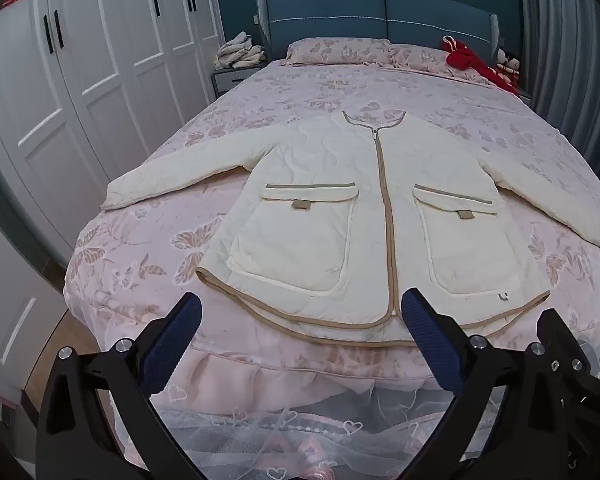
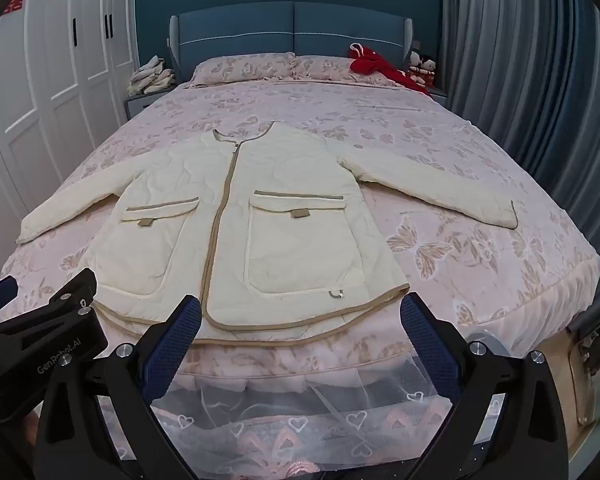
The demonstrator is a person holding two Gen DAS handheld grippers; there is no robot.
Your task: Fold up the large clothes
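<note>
A: Where does the garment lie?

B: The cream quilted zip-front jacket with tan trim [image 1: 352,208] lies flat, front up, on the pink butterfly-print bedspread [image 1: 140,248]. Its sleeves are spread to both sides and its curved hem is near the foot edge of the bed. The zip is closed.

A: And the tongs?

B: The left gripper [image 1: 300,344] hovers just short of the hem with its blue-padded fingers wide apart, holding nothing. The right gripper [image 2: 300,344] does the same on its side, also spread and empty. Neither touches the cloth.

A: What might spoil the fold from here?

B: The padding looks thick and springy, so a shallow pinch at the hem would likely slip off, or catch only the top layer and pull front from back. The long right sleeve [image 2: 440,192] reaches towards the bed's side edge; lifting the body unevenly could drag it askew. The bedspread is soft too, so a low grab may snag it along with the jacket.
</note>
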